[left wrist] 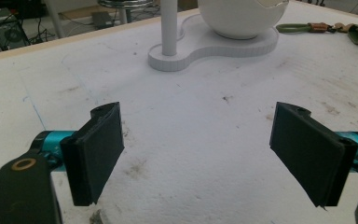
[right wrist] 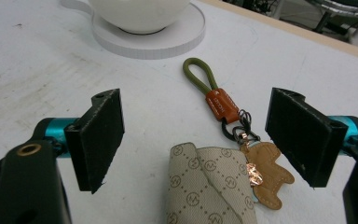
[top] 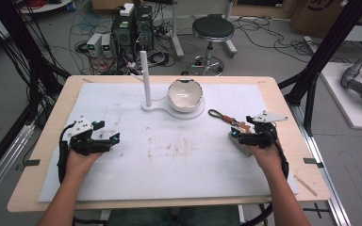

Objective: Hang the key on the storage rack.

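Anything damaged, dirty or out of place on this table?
The white bowl on the stand has a jagged, broken-looking rim. The white mat carries brownish stains at its middle. The keychain lies flat and intact.

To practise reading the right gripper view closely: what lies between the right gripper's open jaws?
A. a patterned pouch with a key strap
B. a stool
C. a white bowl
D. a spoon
A: the beige patterned pouch and its green-looped key strap lie between the right gripper's open jaws.

Pouch point(right wrist: 212, 189): monogrammed canvas-like cloth. Charm point(right wrist: 266, 175): tan leather, matt. Loop point(right wrist: 199, 74): olive cord. Bowl point(top: 185, 94): glossy white. Desk point(top: 283, 101): pale wood edge.
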Available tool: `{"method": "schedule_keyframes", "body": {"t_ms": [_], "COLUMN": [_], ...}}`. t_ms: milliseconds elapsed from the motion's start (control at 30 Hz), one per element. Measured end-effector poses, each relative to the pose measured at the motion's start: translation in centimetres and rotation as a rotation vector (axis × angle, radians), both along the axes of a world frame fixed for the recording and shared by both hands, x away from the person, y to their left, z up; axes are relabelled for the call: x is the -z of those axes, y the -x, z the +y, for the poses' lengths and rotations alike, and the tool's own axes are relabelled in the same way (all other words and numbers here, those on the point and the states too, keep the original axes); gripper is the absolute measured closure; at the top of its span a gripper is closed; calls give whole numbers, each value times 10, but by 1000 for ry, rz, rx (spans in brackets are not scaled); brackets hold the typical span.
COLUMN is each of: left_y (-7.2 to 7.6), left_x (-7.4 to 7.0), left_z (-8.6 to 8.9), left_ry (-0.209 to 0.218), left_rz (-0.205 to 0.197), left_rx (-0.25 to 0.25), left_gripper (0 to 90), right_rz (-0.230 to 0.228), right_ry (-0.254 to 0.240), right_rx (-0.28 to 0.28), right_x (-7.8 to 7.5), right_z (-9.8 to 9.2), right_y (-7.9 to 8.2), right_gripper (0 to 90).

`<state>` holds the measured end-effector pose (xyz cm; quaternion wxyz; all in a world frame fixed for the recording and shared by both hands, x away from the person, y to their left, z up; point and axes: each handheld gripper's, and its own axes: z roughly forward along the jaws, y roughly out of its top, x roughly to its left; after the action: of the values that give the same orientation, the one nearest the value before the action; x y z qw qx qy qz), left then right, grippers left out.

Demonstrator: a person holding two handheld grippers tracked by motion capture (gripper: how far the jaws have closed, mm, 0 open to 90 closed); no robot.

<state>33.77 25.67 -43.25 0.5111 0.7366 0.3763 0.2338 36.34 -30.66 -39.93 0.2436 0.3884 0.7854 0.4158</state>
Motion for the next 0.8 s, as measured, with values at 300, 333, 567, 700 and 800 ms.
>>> {"method": "schedule_keyframes", "body": {"t_ms": [300,333,567,700,800], "left_y": [0,0,-1,-1,-2], "left_x": [0,0,1,1,2], "left_z": [-2,-2,-2,-2,-2], "left_ry": [-10,-7,-10,-7,-10], "left_rz": [-2,-1,6,7,11], "left_rx": [4,3,4,5,6], "left_gripper": [173,173,173,173,173], "right_rz": [62,70,102,103,133], "right_ry": [13,24,87,66,69], "right_rx": [-6,-11,-34,-35,-26], "right_x": [4,3,-3,1,9], "right_z": [2,4,15,18,18], "right_y": [-27,-31,-58,-72,-82], "right_gripper": [198,198,198,198,198]}}
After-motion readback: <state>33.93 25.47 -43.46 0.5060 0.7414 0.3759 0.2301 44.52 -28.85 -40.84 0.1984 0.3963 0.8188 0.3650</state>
